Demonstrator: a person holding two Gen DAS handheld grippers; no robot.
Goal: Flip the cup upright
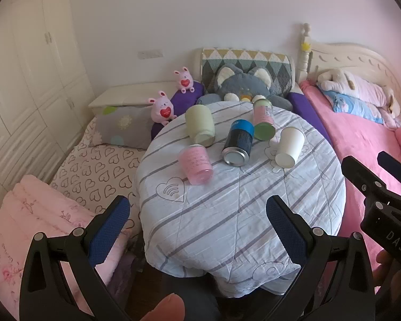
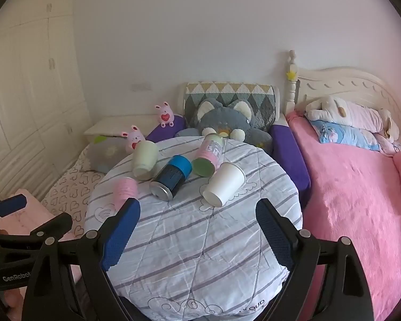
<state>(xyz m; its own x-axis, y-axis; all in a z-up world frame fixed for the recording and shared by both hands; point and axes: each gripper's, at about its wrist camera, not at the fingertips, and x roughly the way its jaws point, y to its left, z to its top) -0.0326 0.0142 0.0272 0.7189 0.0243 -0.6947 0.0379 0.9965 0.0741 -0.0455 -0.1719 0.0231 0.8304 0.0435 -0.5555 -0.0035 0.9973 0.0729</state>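
On the striped table point(image 1: 240, 214) five cups lie tipped: sage cup point(image 1: 199, 127), black can point(image 1: 239, 143), pink cup point(image 1: 196, 164), white cup point(image 1: 290, 147), green-based cup point(image 1: 263, 120). Left gripper point(image 1: 197, 208) and right gripper point(image 2: 197, 211) hover wide, empty.

The left gripper point(image 1: 197, 211) is hovering at the near left with its fingers point(image 1: 109, 230) spreading wide. The right gripper point(image 2: 197, 214) is hovering alongside at the near right, fingers point(image 2: 274, 234) likewise gaping apart and gripping nothing.
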